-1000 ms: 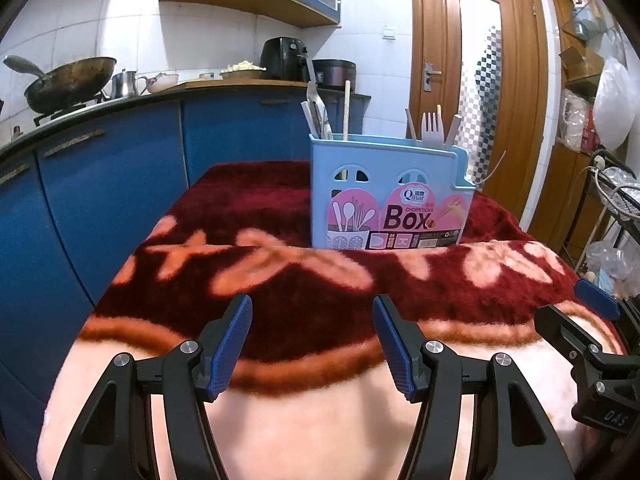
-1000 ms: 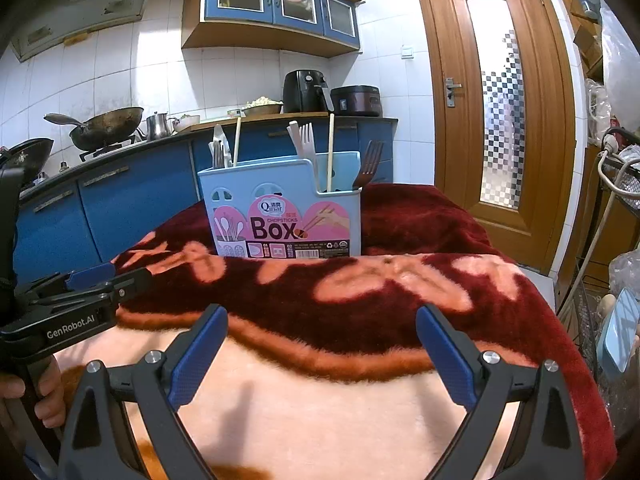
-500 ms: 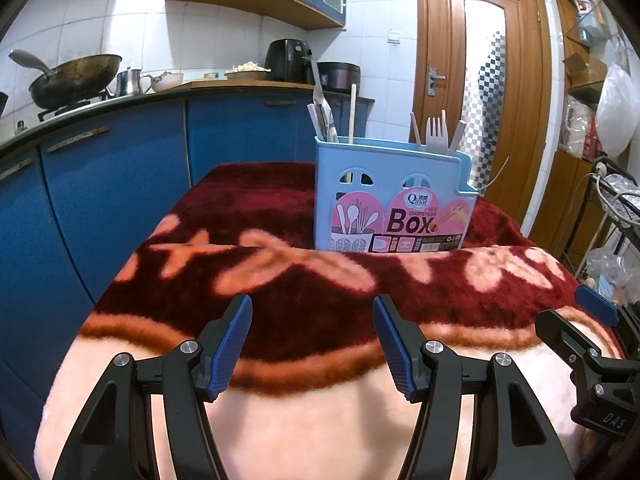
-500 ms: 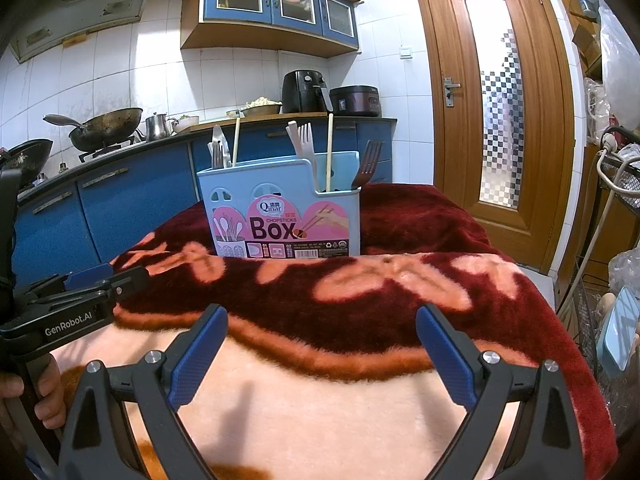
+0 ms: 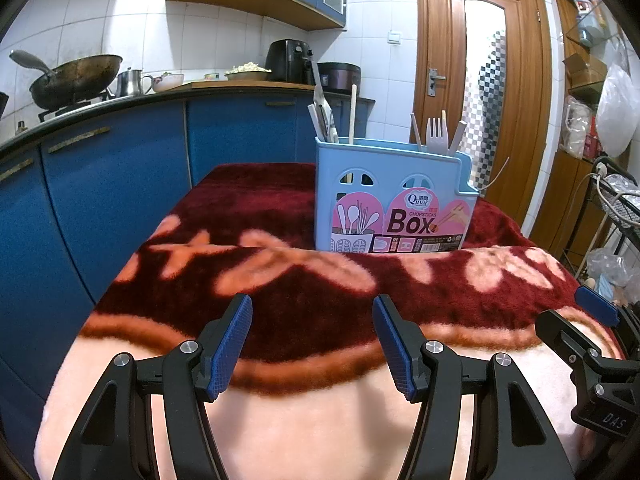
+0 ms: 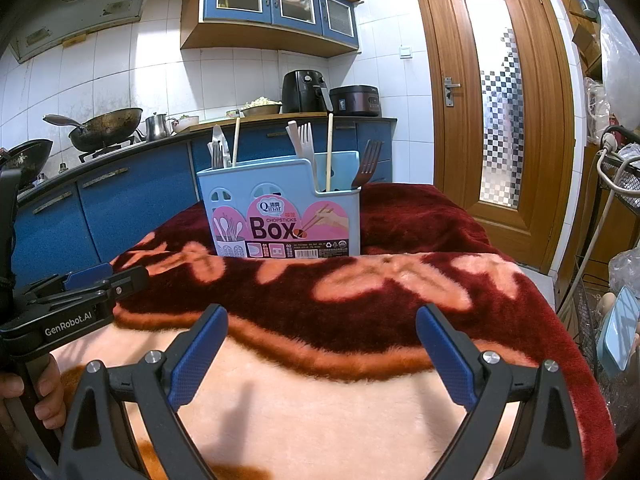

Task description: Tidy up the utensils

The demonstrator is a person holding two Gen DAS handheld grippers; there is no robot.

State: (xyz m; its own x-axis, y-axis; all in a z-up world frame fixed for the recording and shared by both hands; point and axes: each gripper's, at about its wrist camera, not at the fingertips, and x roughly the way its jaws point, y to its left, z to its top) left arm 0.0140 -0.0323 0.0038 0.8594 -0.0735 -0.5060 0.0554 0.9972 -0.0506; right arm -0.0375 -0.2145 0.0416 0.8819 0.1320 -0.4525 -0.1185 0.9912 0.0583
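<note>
We list a blue utensil box [image 5: 394, 200] standing far on the red blanket [image 5: 280, 280], forks and chopsticks inside, left gripper [image 5: 312, 344] and right gripper [image 6: 322, 354] near, both spread, nothing between their pads.

smooth plastic utensil box [image 5: 394, 196] on fuzzy plush blanket [image 5: 280, 280].

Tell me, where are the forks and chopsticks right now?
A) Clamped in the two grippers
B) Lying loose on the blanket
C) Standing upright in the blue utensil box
C: the forks and chopsticks stand in the blue utensil box, while the left gripper and right gripper are both open and empty.
</note>
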